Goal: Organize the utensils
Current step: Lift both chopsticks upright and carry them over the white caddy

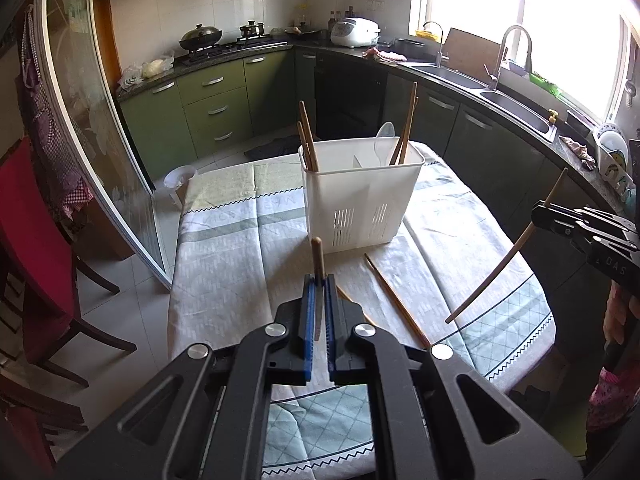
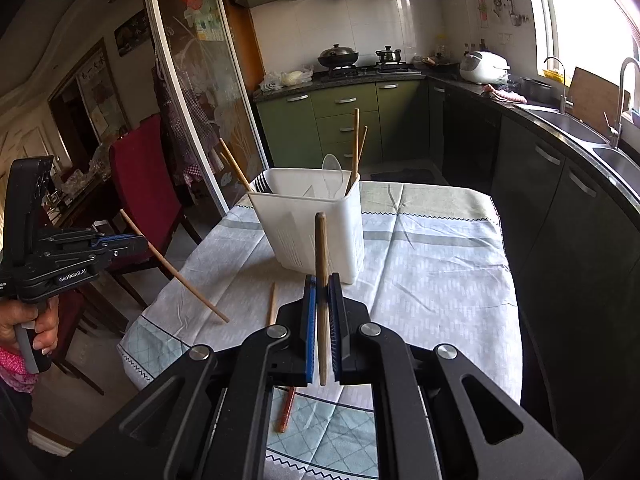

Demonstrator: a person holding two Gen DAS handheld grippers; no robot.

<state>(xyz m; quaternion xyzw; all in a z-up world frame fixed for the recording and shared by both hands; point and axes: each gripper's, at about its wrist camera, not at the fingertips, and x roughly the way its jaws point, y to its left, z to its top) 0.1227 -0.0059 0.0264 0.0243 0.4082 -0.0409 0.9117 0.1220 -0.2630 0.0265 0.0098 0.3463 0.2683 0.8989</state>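
Above the table point(image 1: 224, 248), each claw holds one chopstick — the white caddy point(image 1: 360, 196) waits just ahead.

The left claw point(image 1: 319, 292) is closed on a wooden chopstick point(image 1: 317, 256) that stands nearly upright between the blue pads; the right claw point(image 2: 322, 292) is clamped on its own chopstick point(image 2: 321, 248) in the same way. Such a stick is light, stiff and smooth, so I judge it can turn or slide in the pads — a hold near the middle, as here, seems safer than near the tip. Two more loose chopsticks point(image 1: 394, 300) lie on the cloth, near the caddy, which already holds others and a clear spoon point(image 1: 383, 140).
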